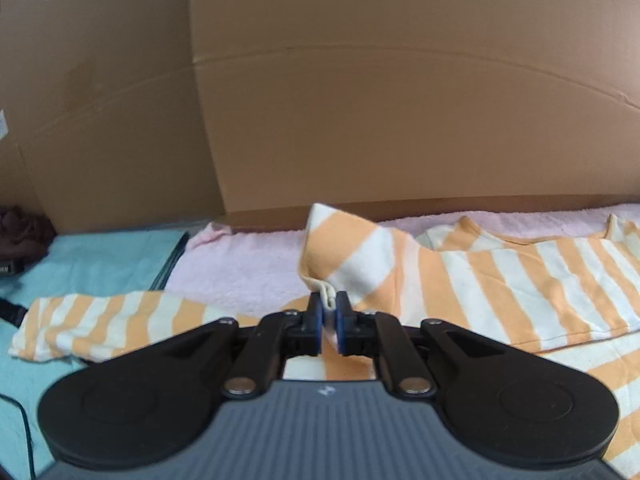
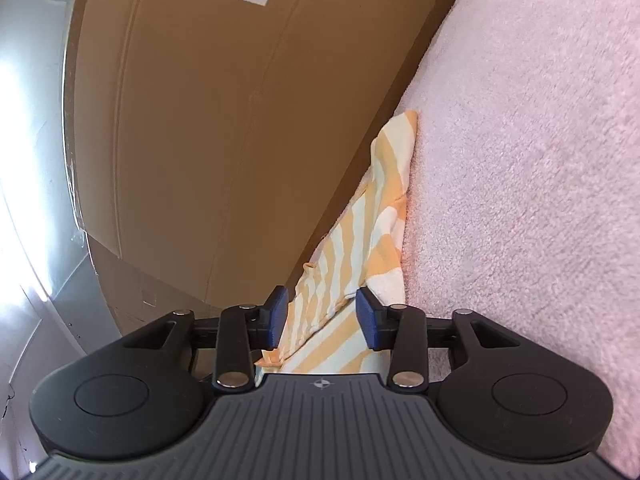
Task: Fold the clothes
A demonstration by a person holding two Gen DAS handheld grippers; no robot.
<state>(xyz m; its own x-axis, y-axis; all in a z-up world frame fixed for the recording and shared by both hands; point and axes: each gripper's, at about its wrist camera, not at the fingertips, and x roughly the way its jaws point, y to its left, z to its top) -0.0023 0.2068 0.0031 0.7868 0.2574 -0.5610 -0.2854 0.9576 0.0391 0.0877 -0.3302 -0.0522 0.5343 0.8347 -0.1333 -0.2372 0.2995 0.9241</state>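
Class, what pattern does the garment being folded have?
Orange and cream stripes on the shirt, clearest in the left wrist view.

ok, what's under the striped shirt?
The striped shirt lies on a pink towel, with one sleeve reaching over a teal cloth. The left tongs pinch its edge. What lies beneath the towel is covered.

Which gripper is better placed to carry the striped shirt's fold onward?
Left. The left gripper is shut on the striped shirt, its edge lifted. The right gripper is open, fabric merely lying between its fingers.
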